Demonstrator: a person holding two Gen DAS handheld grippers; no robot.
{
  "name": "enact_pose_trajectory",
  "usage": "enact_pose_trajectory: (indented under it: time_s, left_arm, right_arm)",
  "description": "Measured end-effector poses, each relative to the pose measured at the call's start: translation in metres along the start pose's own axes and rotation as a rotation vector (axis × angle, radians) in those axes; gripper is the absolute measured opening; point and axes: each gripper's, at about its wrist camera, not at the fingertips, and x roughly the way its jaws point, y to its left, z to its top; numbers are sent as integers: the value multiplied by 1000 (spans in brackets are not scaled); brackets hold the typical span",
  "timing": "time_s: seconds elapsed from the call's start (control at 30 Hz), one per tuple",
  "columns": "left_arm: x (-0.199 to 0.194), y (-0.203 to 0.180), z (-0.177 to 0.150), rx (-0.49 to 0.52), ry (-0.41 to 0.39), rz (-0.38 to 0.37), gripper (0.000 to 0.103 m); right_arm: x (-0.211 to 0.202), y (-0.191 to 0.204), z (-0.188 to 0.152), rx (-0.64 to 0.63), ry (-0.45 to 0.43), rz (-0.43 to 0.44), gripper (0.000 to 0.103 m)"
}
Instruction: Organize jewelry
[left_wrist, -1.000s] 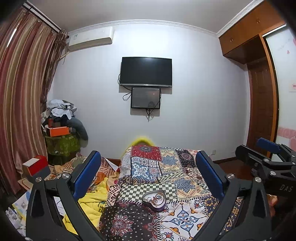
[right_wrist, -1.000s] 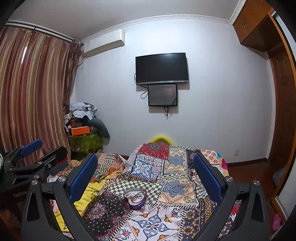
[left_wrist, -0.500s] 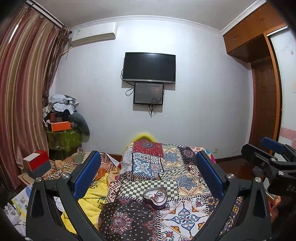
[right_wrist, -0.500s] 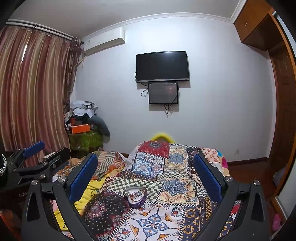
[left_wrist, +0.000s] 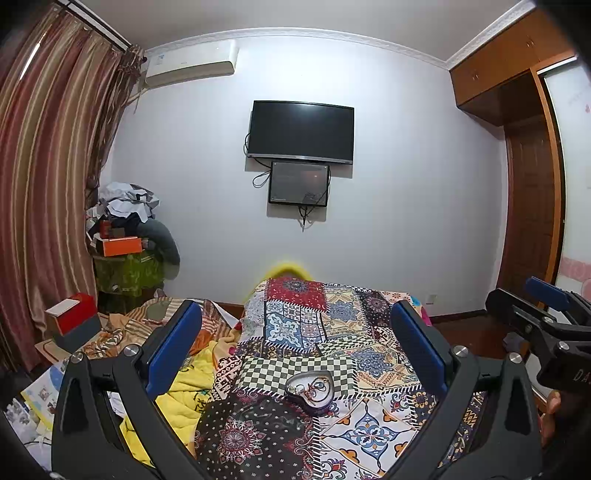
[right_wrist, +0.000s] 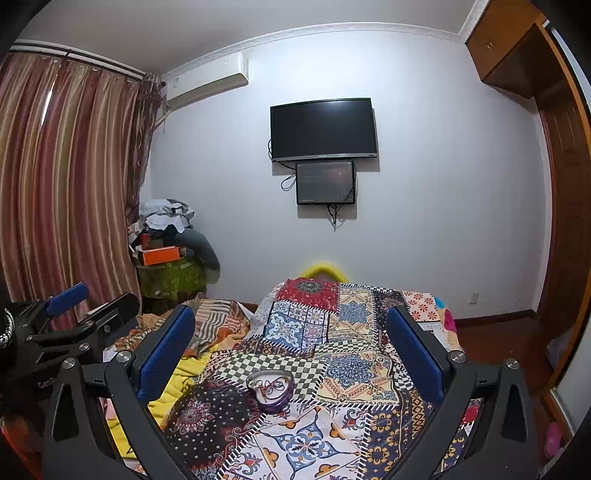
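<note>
A small purple heart-shaped jewelry box (left_wrist: 310, 390) lies open on a patchwork bedspread (left_wrist: 354, 435), with tangled jewelry (left_wrist: 314, 386) inside; it also shows in the right wrist view (right_wrist: 271, 390). My left gripper (left_wrist: 295, 347) is open and empty, held above and behind the box. My right gripper (right_wrist: 290, 347) is open and empty too, a little to the right of the box. Each gripper shows in the other's view: the right gripper at the right edge (left_wrist: 543, 317), the left gripper at the left edge (right_wrist: 77, 314).
A yellow blanket (left_wrist: 184, 391) and striped bedding (right_wrist: 218, 325) lie left of the bedspread. A red and white box (left_wrist: 72, 314) and a cluttered stand with an orange box (left_wrist: 122, 245) are by the curtain (left_wrist: 44, 184). A TV (left_wrist: 301, 133) hangs ahead; a wooden wardrobe (left_wrist: 532, 184) stands right.
Both grippers have tilted up slightly, so the heart box sits a little lower in each view. Jaws stay wide open.
</note>
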Motion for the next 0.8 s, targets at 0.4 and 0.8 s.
enact_pose_trajectory:
  time_s: [0.4,0.8]
  left_arm:
    - [-2,-1,0,2,-3,-3,102]
    - [-3,-6,1,16,-2,-18,102]
  right_arm:
    - [-1,0,1,-4,3,5,102]
    - [2,1,1,-7,12,8,102]
